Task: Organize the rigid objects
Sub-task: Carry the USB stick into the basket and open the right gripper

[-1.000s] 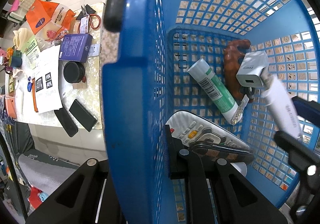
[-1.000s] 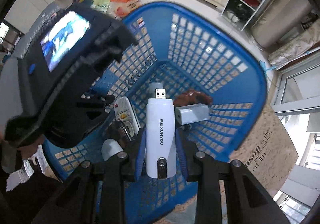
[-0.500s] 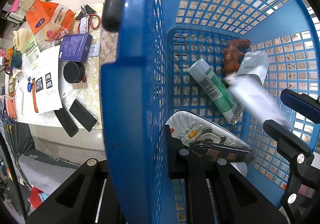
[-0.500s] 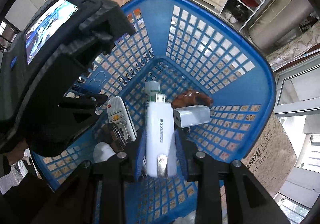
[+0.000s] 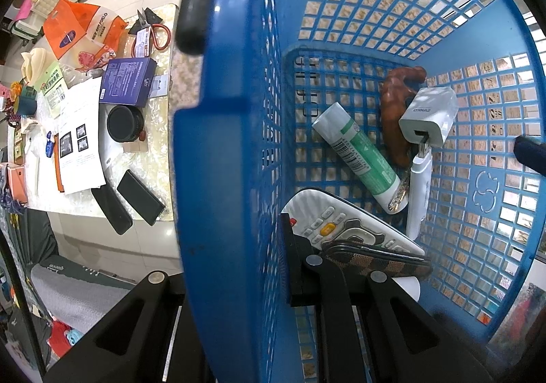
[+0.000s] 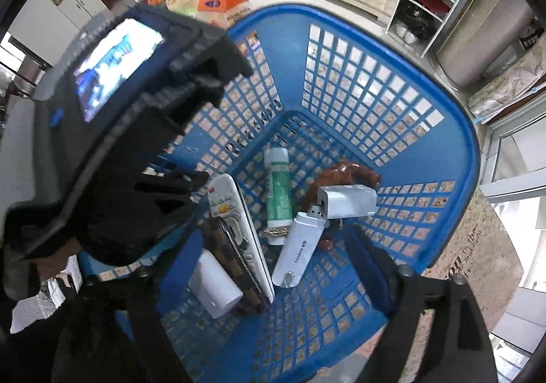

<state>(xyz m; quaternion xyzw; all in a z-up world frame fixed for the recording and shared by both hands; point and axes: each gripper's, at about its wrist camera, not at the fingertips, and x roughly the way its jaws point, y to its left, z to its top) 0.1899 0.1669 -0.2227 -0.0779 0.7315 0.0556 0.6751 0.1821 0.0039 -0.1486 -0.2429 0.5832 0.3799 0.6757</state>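
The white stick (image 6: 300,248) lies in the blue basket (image 6: 454,157) with the remote (image 6: 239,229) and tube (image 6: 278,188), but boxes and phones (image 5: 140,197) wait on the table (image 5: 153,151). The right gripper (image 6: 269,284) points down, its jaws opening with nothing between them. The left gripper (image 5: 239,267) points down, pinching the basket's wall.

My left gripper (image 6: 112,157) hides the basket's (image 6: 454,144) near-left wall from me; the wallet (image 6: 235,263) lies mostly under the remote (image 6: 239,229); table labels stay unreadable.

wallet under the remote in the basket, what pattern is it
The wallet has a brown and tan checkerboard pattern with a dark edge. The left wrist view shows it best.
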